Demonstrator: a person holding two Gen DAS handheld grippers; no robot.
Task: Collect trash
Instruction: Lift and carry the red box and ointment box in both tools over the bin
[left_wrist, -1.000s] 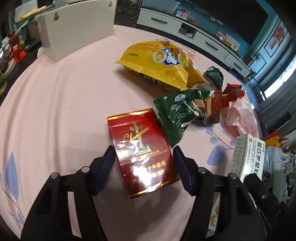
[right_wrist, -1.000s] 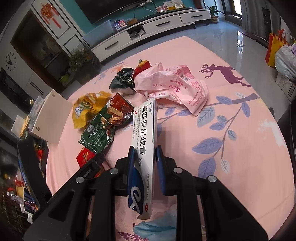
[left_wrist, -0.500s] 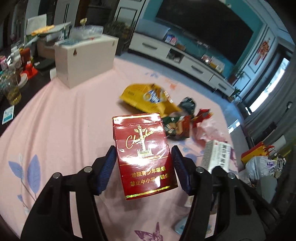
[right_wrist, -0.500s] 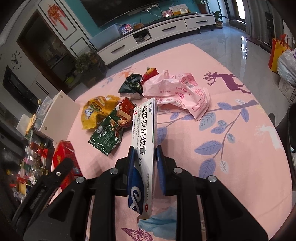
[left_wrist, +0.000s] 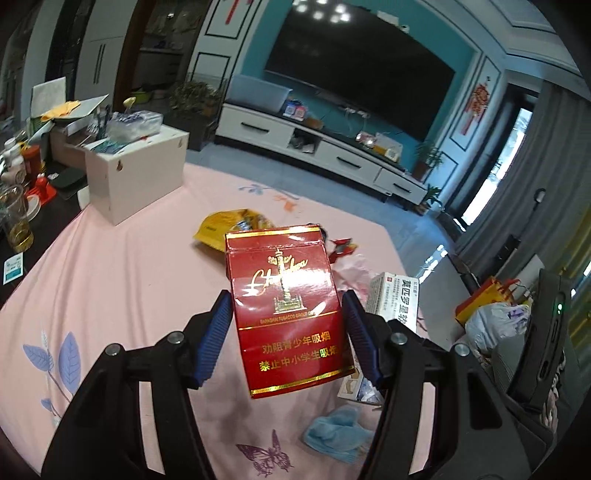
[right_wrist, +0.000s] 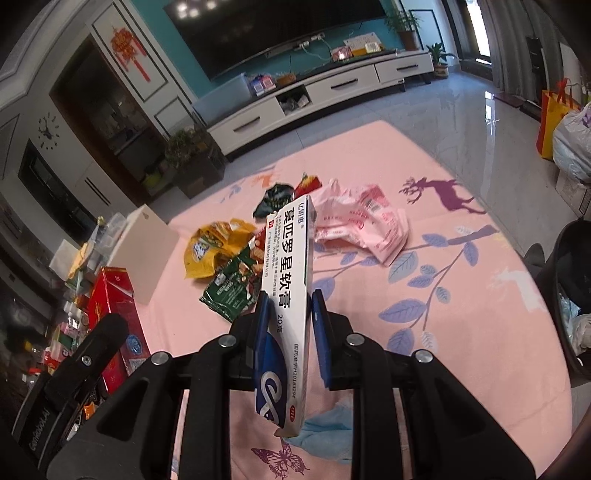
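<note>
My left gripper (left_wrist: 288, 328) is shut on a red cigarette carton (left_wrist: 286, 306) and holds it well above the pink tablecloth (left_wrist: 110, 266). The carton also shows at the left of the right wrist view (right_wrist: 112, 310). My right gripper (right_wrist: 289, 314) is shut on a long white ointment box (right_wrist: 288, 280), raised above the table; the box shows in the left wrist view (left_wrist: 393, 301). On the table lie a yellow chip bag (right_wrist: 212, 247), a green snack wrapper (right_wrist: 232, 291), a dark wrapper (right_wrist: 275, 195), a red wrapper (right_wrist: 308, 181) and a pink plastic bag (right_wrist: 364, 225).
A white box (left_wrist: 135, 173) stands at the table's far left. A blue crumpled mask (left_wrist: 338, 439) lies near the front edge, also below the ointment box (right_wrist: 328, 424). Glasses and bottles (left_wrist: 18, 206) crowd a dark side table. Bags (right_wrist: 569, 125) stand on the floor at right.
My left gripper has lifted the red carton off the table and tilted up toward the room. My right gripper has risen with the ointment box.
</note>
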